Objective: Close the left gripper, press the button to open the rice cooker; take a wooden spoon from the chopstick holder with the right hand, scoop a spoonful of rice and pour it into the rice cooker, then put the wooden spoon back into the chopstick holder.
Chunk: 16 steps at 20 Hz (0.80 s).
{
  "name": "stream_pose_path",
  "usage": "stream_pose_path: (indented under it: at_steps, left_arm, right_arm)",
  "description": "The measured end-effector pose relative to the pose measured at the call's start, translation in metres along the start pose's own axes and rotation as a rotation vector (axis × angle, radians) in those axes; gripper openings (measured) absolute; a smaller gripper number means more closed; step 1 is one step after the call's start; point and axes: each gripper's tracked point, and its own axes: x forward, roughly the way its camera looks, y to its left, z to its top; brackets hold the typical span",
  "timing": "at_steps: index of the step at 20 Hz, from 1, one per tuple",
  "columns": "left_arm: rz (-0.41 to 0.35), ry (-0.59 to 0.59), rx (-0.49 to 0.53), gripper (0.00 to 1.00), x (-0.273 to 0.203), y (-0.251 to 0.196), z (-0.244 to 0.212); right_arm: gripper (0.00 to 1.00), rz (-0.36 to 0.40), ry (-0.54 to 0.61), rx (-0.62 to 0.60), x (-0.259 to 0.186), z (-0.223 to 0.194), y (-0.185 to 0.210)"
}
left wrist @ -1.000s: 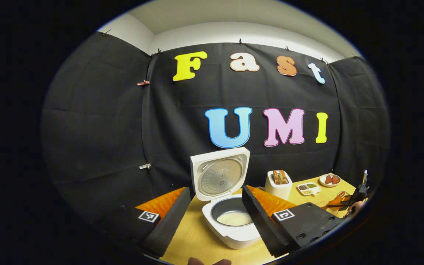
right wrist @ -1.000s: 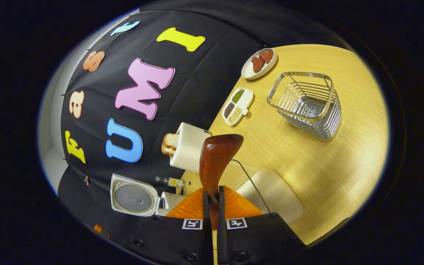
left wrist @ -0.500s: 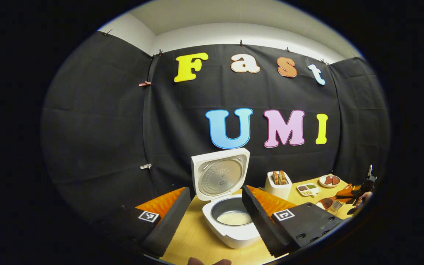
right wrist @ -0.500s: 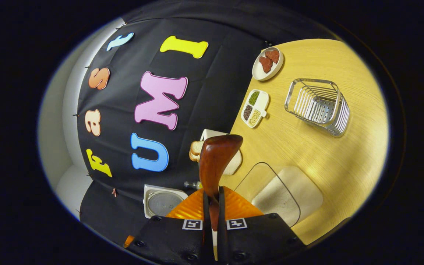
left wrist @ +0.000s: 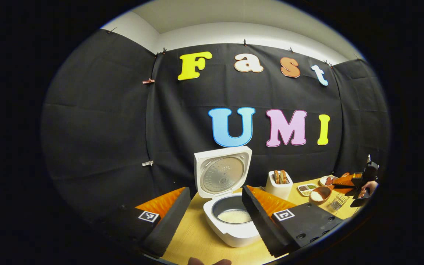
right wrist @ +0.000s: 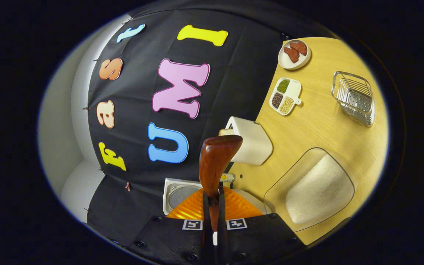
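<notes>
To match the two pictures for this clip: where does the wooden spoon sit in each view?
Left gripper view: the wooden spoon is far right, bowl up with rice in it, held by the right gripper.
Right gripper view: the wooden spoon stands at bottom center, clamped between that gripper's own fingers.
Shared landmark: the white toaster with bread in it.

We found almost nothing that could be read. Square black-and-white coded markers sat on the left gripper (left wrist: 212, 221), one on each finger mount, and two more sat side by side on the right gripper (right wrist: 212, 224). They carried patterns, not letters. Any print inside the rice cooker (left wrist: 230, 206) lid was too small to read.
</notes>
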Motion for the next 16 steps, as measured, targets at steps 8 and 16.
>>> stream_pose_path:
  at_steps: [8,16]
  left_arm:
    - [0.040,0.021,-0.018,0.97,-0.001,0.024,-0.012]
    - [0.096,0.033,-0.027,0.97,-0.009,0.054,-0.020]
  right_arm:
    - [0.09,0.068,0.066,-0.074,0.060,-0.054,0.086]
    - [0.08,0.091,0.074,-0.264,0.115,-0.113,0.141]
